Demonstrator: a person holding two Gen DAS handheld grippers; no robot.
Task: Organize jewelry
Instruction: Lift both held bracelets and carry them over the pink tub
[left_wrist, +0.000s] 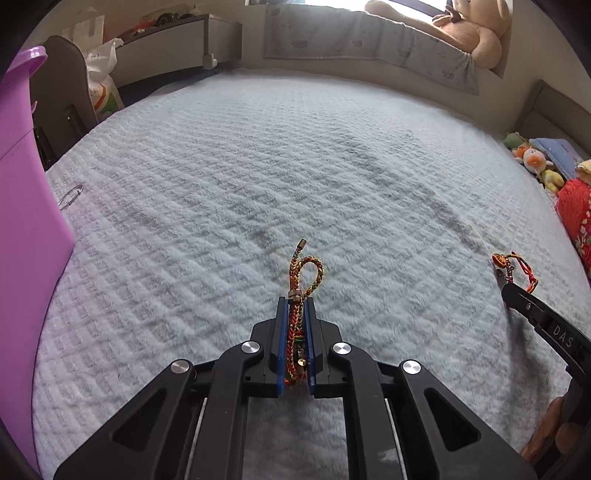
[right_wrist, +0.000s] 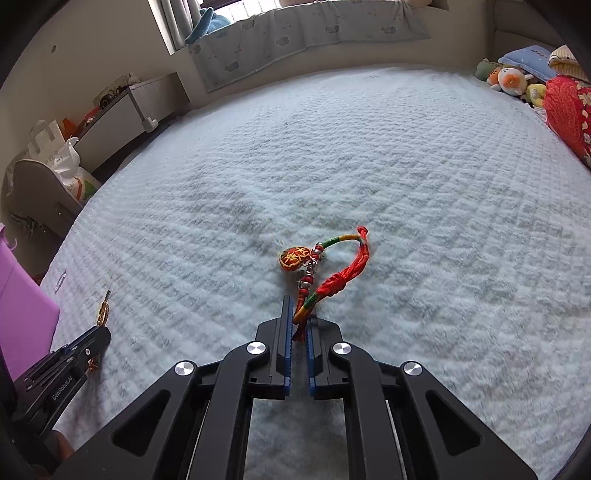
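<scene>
**Both grippers clamped on bracelets above the bed**

The left gripper (left_wrist: 296, 306) has its blue pads closed tight on a braided cord (left_wrist: 300, 295) of orange, gold and green strands. The cord runs lengthwise between the pads, and its looped end and a small metal tip stick out past the fingertips, above the blanket (left_wrist: 258, 166). In the right wrist view the same gripper shows at the lower left edge, with the cord's tip poking out ahead of it, close to the purple box (right_wrist: 22, 317).

The right gripper (right_wrist: 300, 314) is closed as well, pinching one end of a red bracelet (right_wrist: 332, 280) near its fingertips. The rest of the bracelet hangs forward from the pads: a red knotted strand, a green and yellow section curving back over, a few small beads, and a round embroidered charm (right_wrist: 293, 257) in red and gold. From the left wrist view this gripper appears at the right edge with the bracelet at its tip.

The purple box stands at the left edge of the bed, with a thin metal ring (left_wrist: 70, 197) lying on the blanket just beside it. Plush toys (right_wrist: 509, 79) and a red cushion (right_wrist: 569, 110) sit at the far right side.
</scene>
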